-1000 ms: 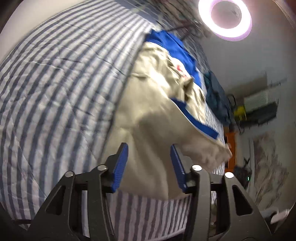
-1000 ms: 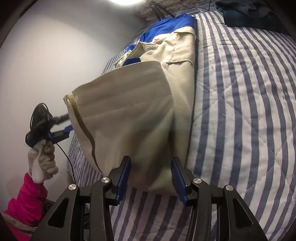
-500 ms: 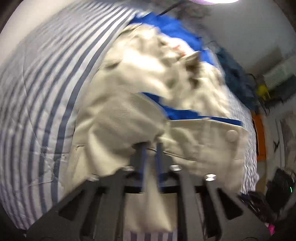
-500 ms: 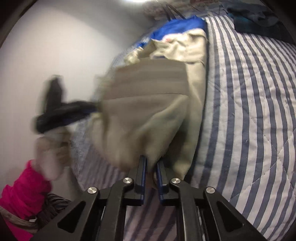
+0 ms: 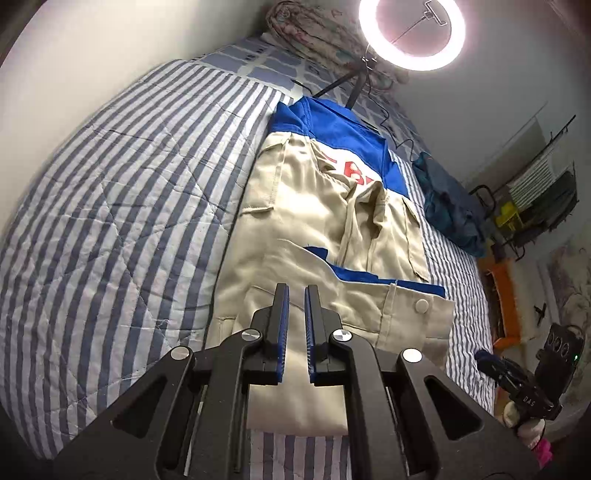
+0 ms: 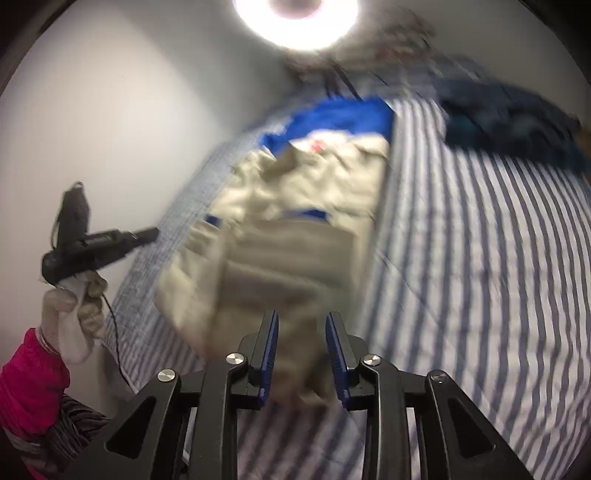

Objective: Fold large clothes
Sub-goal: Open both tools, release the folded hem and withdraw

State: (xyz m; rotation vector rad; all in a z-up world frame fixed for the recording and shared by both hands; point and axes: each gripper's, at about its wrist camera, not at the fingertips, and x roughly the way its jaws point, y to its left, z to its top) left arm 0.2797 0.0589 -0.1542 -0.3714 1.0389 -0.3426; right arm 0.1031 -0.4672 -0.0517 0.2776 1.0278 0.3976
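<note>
A beige work jacket (image 5: 314, 206) with a blue yoke and red print lies flat on the striped bed quilt (image 5: 110, 221), its near end folded up over itself. My left gripper (image 5: 296, 291) hovers over that fold, shut with only a thin slit and no cloth in it. In the blurred right wrist view the right gripper (image 6: 301, 325) hangs over the jacket's (image 6: 295, 221) near edge. Its jaws are opening, and a bunch of beige cloth sits loose between them. The left gripper (image 6: 147, 233) shows there at the left, held by a gloved hand (image 6: 74, 302).
A dark teal garment (image 5: 447, 206) lies on the quilt right of the jacket. A ring light (image 5: 412, 33) on a stand and a rolled blanket (image 5: 314, 33) are at the bed's head. A wall runs along the left side. Racks and an orange object (image 5: 502, 295) stand beyond the right edge.
Both grippers went from open around the jacket's near end to shut on it. That end now lies folded over; the left gripper has lifted off empty, and the right jaws have parted.
</note>
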